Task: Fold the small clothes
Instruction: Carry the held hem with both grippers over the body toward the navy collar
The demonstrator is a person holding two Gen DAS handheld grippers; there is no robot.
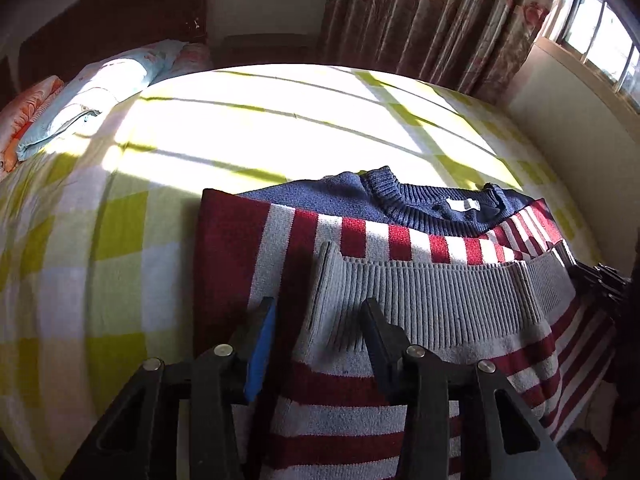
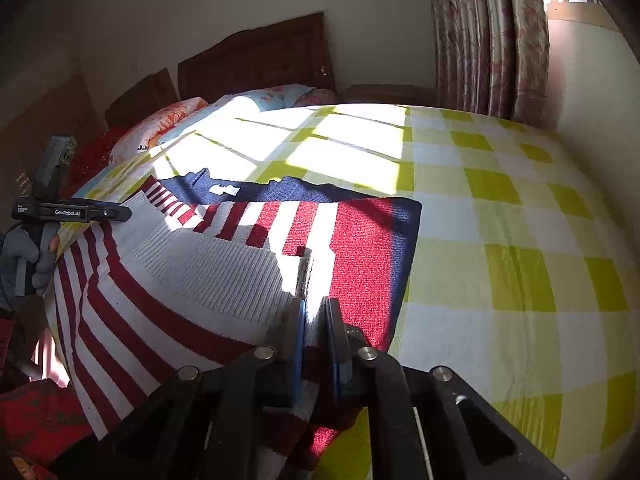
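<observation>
Right gripper clamped on striped sweater hem, left gripper apart, pillows beyond on checked bedsheet

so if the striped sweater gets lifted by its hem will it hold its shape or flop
Probably flop: the sweater is soft knit, already draping off the bed edge. The ribbed hem looks thick, so likely grippy, not slippery.
</observation>
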